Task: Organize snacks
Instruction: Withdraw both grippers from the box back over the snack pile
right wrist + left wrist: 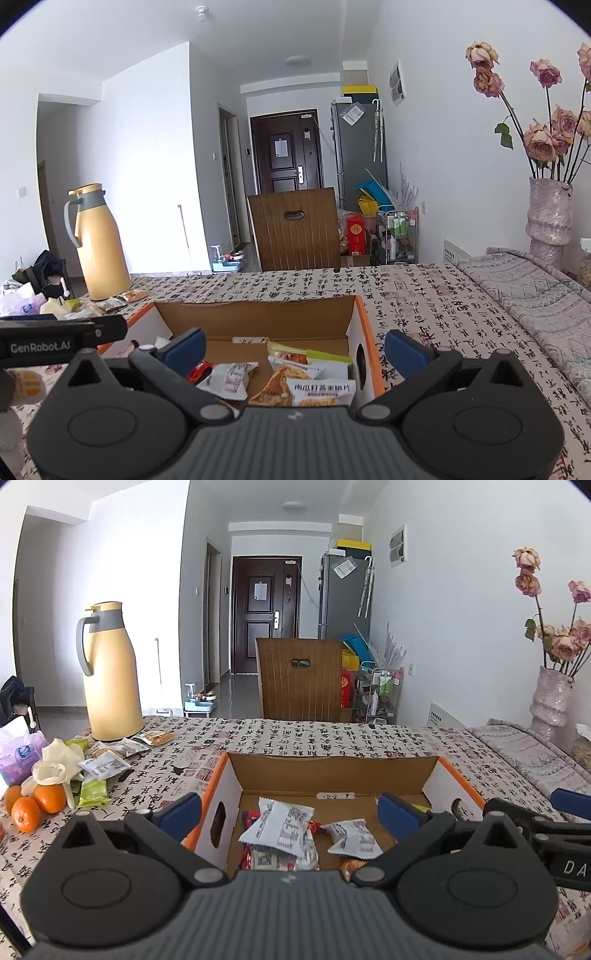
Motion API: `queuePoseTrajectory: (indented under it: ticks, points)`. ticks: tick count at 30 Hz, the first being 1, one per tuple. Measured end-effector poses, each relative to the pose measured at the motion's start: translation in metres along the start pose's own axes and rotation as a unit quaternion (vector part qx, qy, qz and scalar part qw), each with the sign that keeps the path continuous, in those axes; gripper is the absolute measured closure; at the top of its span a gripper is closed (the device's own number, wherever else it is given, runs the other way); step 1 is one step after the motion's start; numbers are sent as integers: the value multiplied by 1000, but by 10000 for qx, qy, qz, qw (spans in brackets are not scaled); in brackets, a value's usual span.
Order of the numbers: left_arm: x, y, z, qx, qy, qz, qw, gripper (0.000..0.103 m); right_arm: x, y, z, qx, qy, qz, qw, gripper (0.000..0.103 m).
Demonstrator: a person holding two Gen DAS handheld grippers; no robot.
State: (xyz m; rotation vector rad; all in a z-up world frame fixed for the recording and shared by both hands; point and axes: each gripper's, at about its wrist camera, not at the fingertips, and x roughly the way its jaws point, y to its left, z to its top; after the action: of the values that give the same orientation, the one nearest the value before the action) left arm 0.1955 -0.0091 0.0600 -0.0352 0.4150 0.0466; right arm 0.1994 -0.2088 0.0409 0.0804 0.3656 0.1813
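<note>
On the calligraphy-print tablecloth [280, 738], both spread, empty grippers [290, 812] [295, 349] flank the snack box [258, 317], one marked "GenRobot.AI"

Your cardboard box [332, 771] is matt brown inside, white-faced outside; snack packets [280, 823] are crinkly glossy foil. Your gripper's blue pads [181, 814] look smooth plastic on a matt black ribbed body. Tablecloth [424, 295] is printed cloth, thermos [110, 672] satin plastic, chair [295, 232] grooved wood.
</note>
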Motion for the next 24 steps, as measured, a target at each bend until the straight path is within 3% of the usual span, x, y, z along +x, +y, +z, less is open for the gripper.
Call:
queuePoseTrajectory:
  ticks: [12,24]
  points:
    - [-35,1,-19,64,78,11,9999,0,-39,0,-16,-88,72,-3,9999,0]
    - [-50,8,-48,132,369,28,9992,0,-57,-1,-48,-100,496,4,9987,0]
